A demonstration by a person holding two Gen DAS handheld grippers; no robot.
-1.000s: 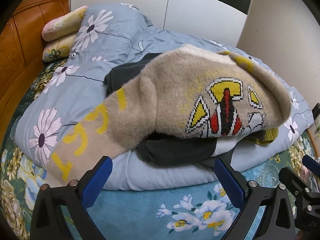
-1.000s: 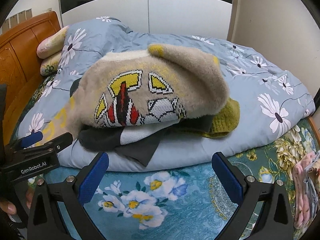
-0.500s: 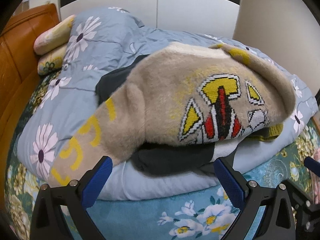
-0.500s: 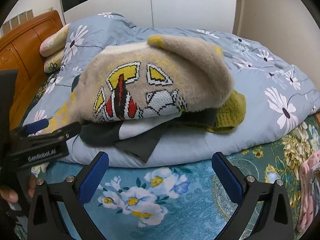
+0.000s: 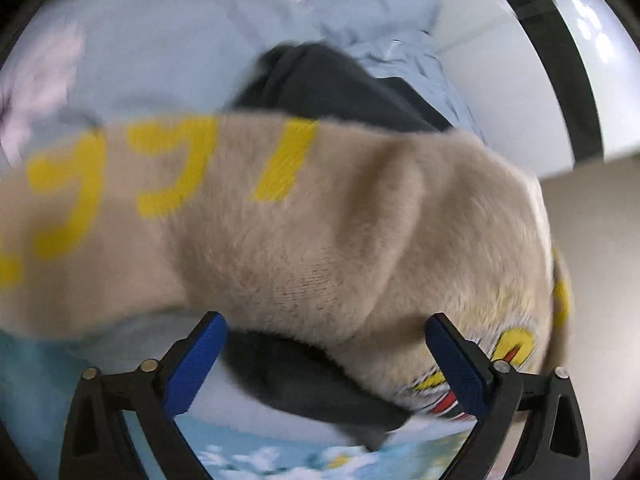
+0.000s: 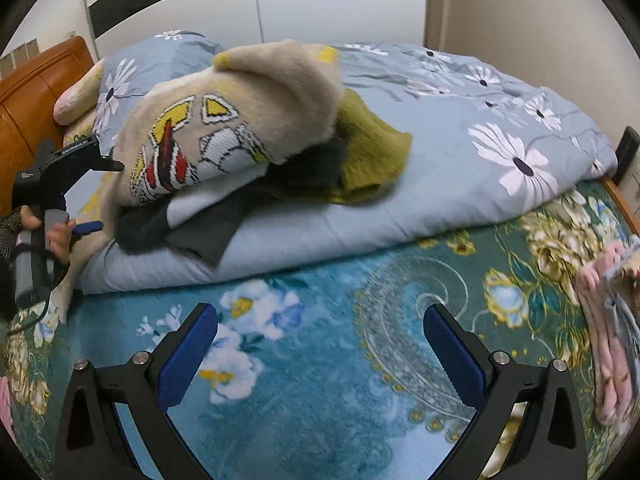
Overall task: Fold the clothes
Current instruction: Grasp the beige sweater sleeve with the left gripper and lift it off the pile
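We see no containers here — only a heap of clothes on the bed. The beige sweater [image 6: 240,120], with its yellow, red and white knitted motif, lies on top of a dark garment [image 6: 192,232] and an olive-yellow knit [image 6: 372,152], all piled on the folded blue floral duvet [image 6: 500,128] at about 11 o'clock in the right wrist view. Below the duvet stretches the teal floral bedspread [image 6: 328,368]; a pink cloth [image 6: 608,340] sits at 3 o'clock, the wooden headboard [image 6: 28,96] at 9 o'clock, and white wardrobe doors [image 6: 320,4] behind.

Our right gripper [image 6: 320,340] hangs over the bedspread with its fingers spread and nothing between them. Our left gripper [image 5: 326,344] is released too, its blue fingers [image 5: 196,364] wide apart just under the sweater's sleeve with the yellow lettering.

Compared with half a second ago, the left gripper has swung in close to the sweater — its view is now blurred and tilted — while the right has drawn back slightly.
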